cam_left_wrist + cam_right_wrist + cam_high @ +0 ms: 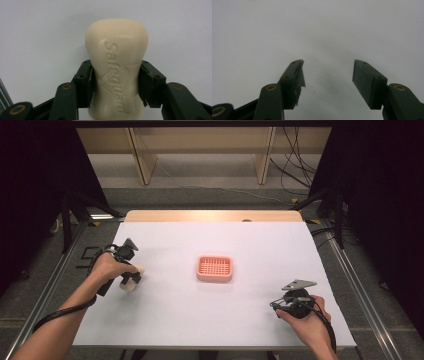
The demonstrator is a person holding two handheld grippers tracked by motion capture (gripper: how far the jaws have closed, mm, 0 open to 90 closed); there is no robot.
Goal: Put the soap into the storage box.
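Observation:
A cream bar of soap [116, 67] with raised lettering sits between the jaws of my left gripper [116, 82], which is shut on its narrow waist. From above, the same soap [131, 281] shows pale under the left hand at the left of the white table, with the left gripper [129, 279] pointing down at the tabletop. A pink ribbed soap dish [214, 268] lies at the table's middle, apart from both hands. Near the front right, my right gripper [278, 308] is held low; in its own view the right gripper [328, 82] stands open over bare white surface.
The white table sheet [215, 310] ends at a wooden strip [212, 215] along the far edge. Metal rails run down both sides of the table, and cables trail on the floor at the back right.

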